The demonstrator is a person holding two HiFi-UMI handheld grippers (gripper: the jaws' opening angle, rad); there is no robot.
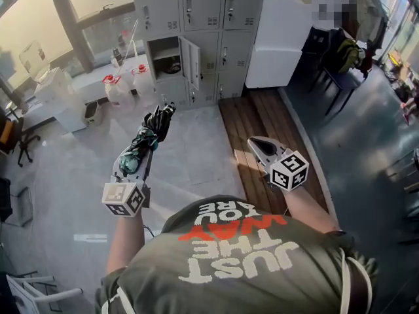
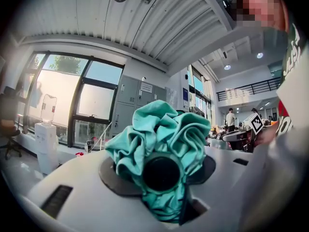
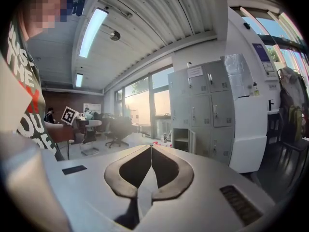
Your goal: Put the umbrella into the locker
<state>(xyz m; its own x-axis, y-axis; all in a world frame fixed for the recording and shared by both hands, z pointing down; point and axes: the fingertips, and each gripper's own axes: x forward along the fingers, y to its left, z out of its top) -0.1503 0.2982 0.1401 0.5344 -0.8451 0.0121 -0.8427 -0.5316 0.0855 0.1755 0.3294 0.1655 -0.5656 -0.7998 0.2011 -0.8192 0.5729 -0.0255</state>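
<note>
One locker (image 1: pixel 171 59) stands open above grey floor (image 1: pixel 190 150).

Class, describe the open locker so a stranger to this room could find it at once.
Look at the grey bank of lockers, left of the big white cabinet. The locker is in the left column, one row below the top visible row. It alone has its door swung open, showing a shelf inside.

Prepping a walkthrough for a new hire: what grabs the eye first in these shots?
The bunched teal umbrella clamped in the left tongs fills the middle of the left gripper view. Next comes the one open locker in the grey bank at the head view's top centre. The right tongs are shut and empty.
</note>
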